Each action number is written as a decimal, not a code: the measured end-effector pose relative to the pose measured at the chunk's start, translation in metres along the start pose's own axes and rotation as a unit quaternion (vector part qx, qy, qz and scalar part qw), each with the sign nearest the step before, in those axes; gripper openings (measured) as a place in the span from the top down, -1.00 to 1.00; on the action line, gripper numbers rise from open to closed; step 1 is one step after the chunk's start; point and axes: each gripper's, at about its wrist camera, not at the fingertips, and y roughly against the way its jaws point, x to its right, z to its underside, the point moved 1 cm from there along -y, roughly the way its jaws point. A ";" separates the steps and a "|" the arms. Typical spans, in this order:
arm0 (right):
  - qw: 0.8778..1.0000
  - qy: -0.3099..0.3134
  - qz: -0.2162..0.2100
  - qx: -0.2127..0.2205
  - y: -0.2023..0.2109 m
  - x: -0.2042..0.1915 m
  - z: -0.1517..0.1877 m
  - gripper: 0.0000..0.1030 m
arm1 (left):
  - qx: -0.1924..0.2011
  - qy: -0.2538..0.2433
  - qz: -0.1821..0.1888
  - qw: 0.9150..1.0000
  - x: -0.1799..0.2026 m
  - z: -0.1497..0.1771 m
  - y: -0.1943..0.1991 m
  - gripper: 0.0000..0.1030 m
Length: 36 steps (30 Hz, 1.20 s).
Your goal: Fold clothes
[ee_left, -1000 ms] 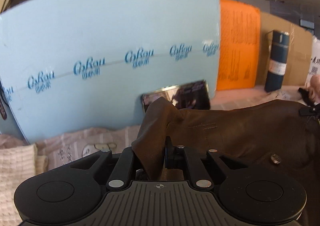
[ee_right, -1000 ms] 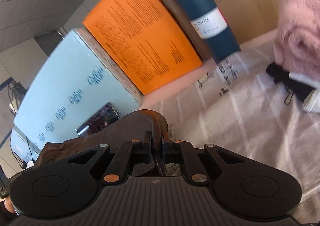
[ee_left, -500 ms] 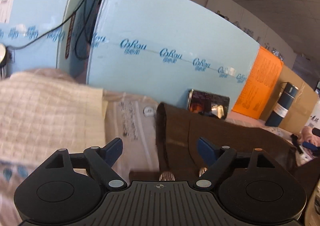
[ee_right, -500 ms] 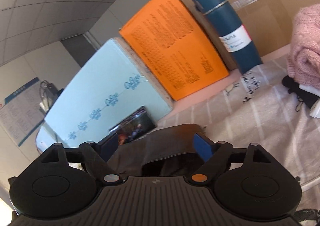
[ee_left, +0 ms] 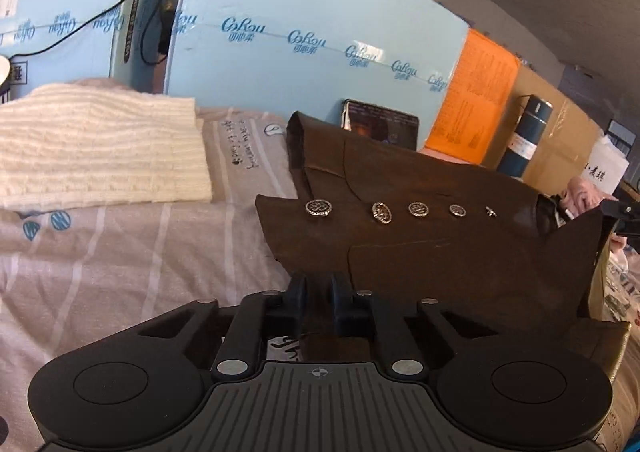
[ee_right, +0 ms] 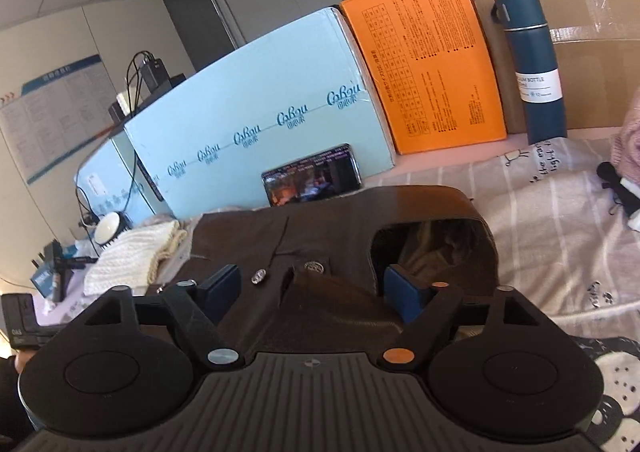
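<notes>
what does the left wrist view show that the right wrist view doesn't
Only the left wrist view shows the left gripper shut on the brown jacket's edge, and a full row of metal buttons. Only the right wrist view shows the right gripper open over the jacket, and the sleeve opening. Both show the jacket, phone, blue bottle, orange box and cream knit.

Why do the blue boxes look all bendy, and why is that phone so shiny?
Left wrist view: the fisheye lens bows the light blue box into a curve, and the corners go dark. Right wrist view: the same box leans and curves too; the phone propped against it has a lit screen with bright patches, so its picture is hard to read.
</notes>
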 end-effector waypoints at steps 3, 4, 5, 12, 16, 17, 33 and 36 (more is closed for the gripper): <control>0.999 0.019 0.045 0.005 0.017 -0.001 0.014 0.29 | 0.035 -0.001 0.025 0.999 0.008 -0.003 0.015 1.00; 0.998 0.020 0.054 0.008 0.023 -0.001 0.018 0.35 | 0.042 -0.005 0.036 0.998 0.012 -0.004 0.020 1.00; 0.998 0.019 0.063 0.012 0.030 -0.001 0.023 0.41 | 0.048 -0.009 0.047 0.998 0.016 -0.004 0.025 1.00; 0.990 -0.031 0.127 0.055 0.087 0.007 0.081 0.53 | 0.033 0.006 0.089 0.995 0.023 0.006 0.031 0.98; 0.983 -0.058 0.163 0.065 0.110 0.007 0.119 0.39 | 0.008 0.027 0.094 0.995 0.016 0.013 0.024 0.89; 0.982 -0.055 0.166 0.069 0.114 0.006 0.126 0.22 | 0.002 0.032 0.095 0.995 0.015 0.014 0.022 0.77; 0.980 -0.034 0.182 0.069 0.099 -0.001 0.124 -0.74 | 0.085 0.025 0.143 0.986 0.038 0.030 0.082 0.92; 0.980 -0.036 0.184 0.071 0.100 0.000 0.123 -0.74 | 0.048 0.030 0.103 0.993 0.034 0.038 0.080 0.92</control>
